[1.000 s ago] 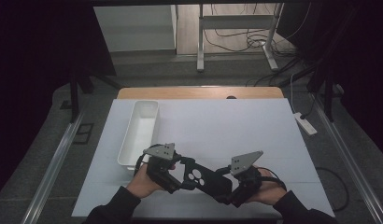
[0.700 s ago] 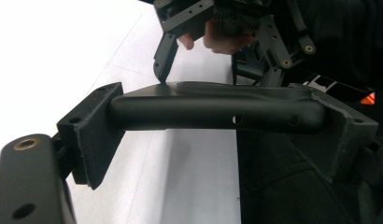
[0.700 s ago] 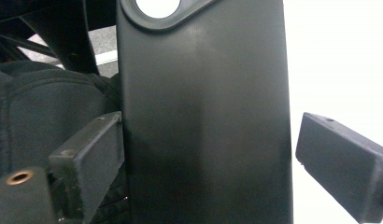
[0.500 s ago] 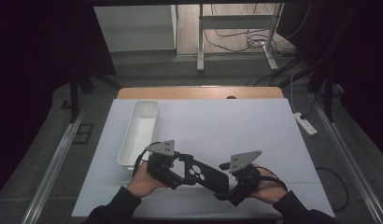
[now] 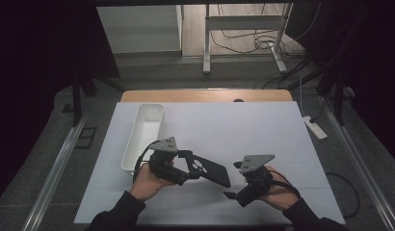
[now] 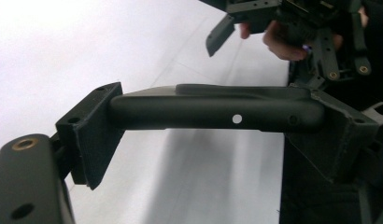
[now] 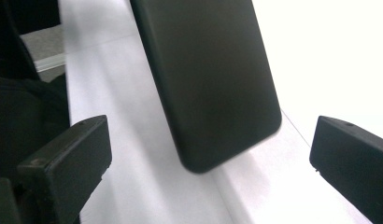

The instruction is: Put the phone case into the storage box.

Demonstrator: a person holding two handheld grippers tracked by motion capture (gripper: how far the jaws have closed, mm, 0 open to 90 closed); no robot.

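Observation:
A black phone case (image 5: 206, 169) with camera cut-outs hangs just above the white table (image 5: 263, 130), tilted down to the right. My left gripper (image 5: 182, 166) is shut on its left end. In the left gripper view the case (image 6: 217, 111) runs edge-on between the two jaws of that gripper (image 6: 215, 128). My right gripper (image 5: 232, 195) is open, a short way below and right of the case's free end and apart from it. In the right gripper view the rounded end of the case (image 7: 213, 84) lies ahead between the spread jaws of my right gripper (image 7: 210, 163).
A long white tray (image 5: 142, 134) stands at the table's left, just behind my left hand. The wooden edge of the table (image 5: 205, 95) shows at the back. A power strip (image 5: 314, 127) lies on the floor to the right.
My right gripper has let go of the case's right end, opened and drawn back toward the front edge. My left gripper keeps its hold on the case.

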